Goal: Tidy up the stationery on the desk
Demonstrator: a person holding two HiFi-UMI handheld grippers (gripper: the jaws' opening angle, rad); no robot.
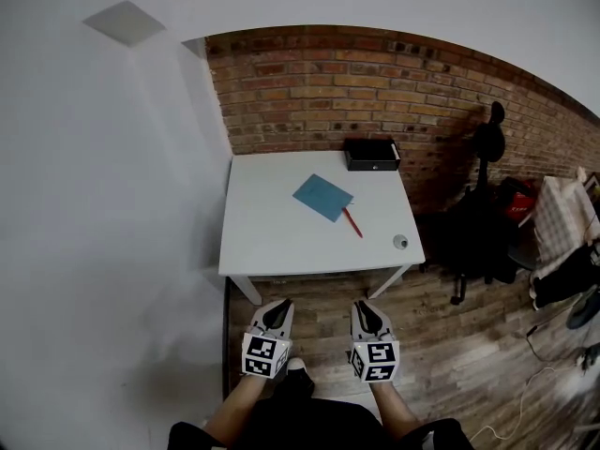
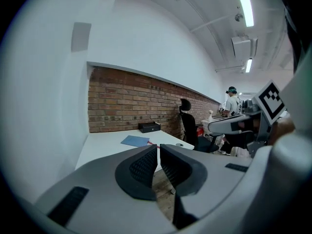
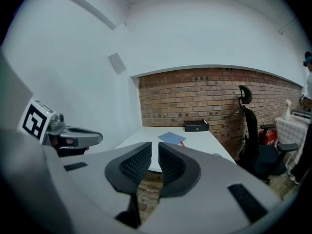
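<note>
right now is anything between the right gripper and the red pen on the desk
Nothing visible does. The right gripper, shut and empty, hangs short of the white desk; only bare desktop lies before the red pen. The blue notebook lies beyond it.

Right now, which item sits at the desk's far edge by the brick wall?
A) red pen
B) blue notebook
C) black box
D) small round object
C: the black box stands at the desk's back edge by the brick wall; the blue notebook and red pen lie mid-desk.
</note>
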